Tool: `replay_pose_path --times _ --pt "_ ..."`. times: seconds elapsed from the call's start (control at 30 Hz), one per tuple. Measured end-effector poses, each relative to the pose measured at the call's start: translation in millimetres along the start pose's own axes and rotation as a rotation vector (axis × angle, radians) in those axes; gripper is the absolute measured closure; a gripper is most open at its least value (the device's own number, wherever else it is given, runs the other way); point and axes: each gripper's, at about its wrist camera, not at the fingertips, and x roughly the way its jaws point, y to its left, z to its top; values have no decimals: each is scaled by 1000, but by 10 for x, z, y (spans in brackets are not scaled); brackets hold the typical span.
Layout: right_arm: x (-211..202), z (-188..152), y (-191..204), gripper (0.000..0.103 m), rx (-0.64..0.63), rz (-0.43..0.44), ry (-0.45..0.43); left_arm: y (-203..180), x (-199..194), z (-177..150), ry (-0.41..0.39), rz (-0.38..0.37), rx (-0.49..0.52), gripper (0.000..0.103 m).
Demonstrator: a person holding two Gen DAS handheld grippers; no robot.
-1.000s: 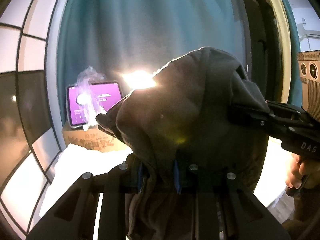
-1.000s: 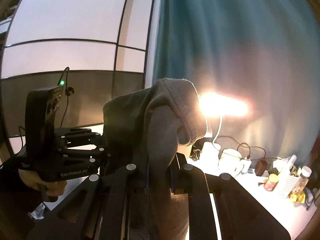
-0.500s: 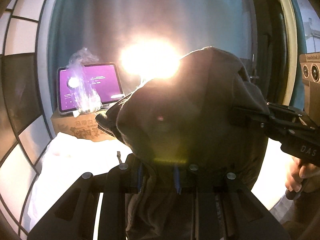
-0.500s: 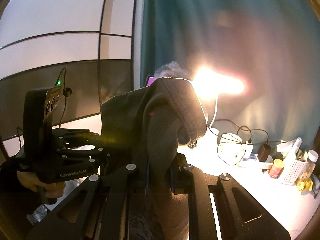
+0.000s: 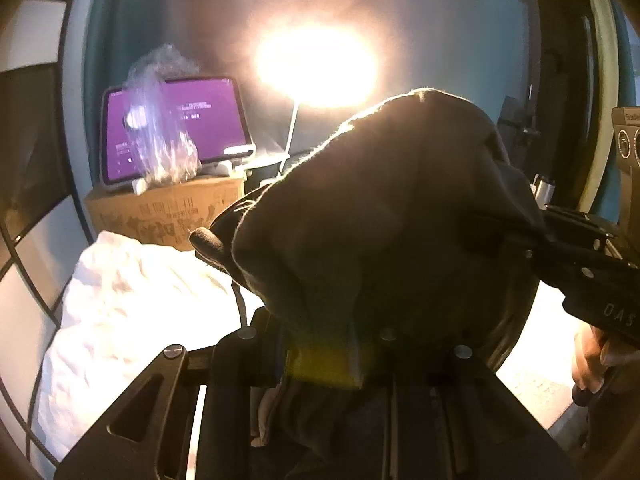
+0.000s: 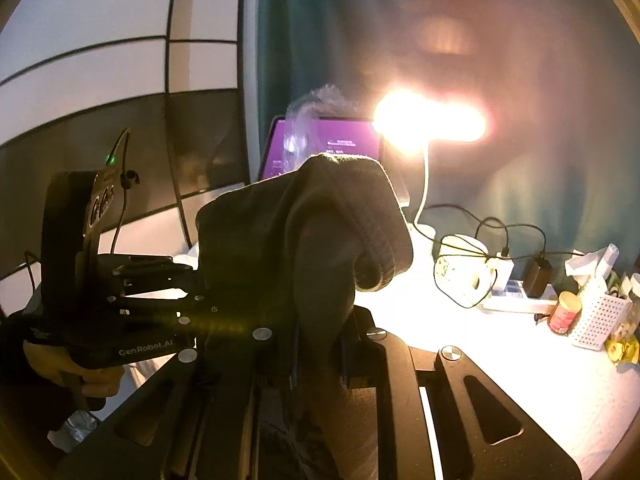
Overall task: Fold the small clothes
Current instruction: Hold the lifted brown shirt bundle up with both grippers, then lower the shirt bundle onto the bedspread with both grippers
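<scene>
Soft and light, this one: the garment (image 5: pixel 400 220) slumps in thick rolls over the jaws and carries no shape of its own, so it looks set to sag wherever it isn't pinched. My call is that it wants holding at two points along one edge, well apart, so the cloth between hangs flat instead of bunching. The fabric seems thick and fuzzy enough not to slip out of a firm pinch.

The left gripper (image 5: pixel 320 360) is narrowed down on a bunch of it, cloth spilling out above and below the jaws. The right gripper (image 6: pixel 320 344) is pinched tight on another part, a fold standing up between its fingers. Both hold the same piece, up in the air between them, over the white bed (image 5: pixel 120 300).

It's dark grey, backlit by the lamp (image 5: pixel 316 68), so it reads almost as a silhouette. In the right wrist view a ribbed hem (image 6: pixel 380 236) curls over at the top, like a cuff or waistband. What kind of garment it is, I can't tell; it's too bunched.

A purple tablet (image 5: pixel 176 128) glows on a box (image 5: pixel 168 212) behind.
</scene>
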Motion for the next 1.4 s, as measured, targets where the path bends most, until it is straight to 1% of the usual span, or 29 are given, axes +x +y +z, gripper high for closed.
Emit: replay_pose_path --times 0.37,0.73,1.13,1.4 --pt "276 -83 -164 87 31 -11 52 80 297 -47 59 -12 -25 80" --pt "530 -133 -345 87 60 -13 91 132 555 -37 90 -14 -33 79" --pt "878 -219 -561 87 93 4 138 196 823 -73 141 -16 -59 79" --pt "1129 -295 -653 87 118 18 177 279 1044 -96 190 -16 -73 79"
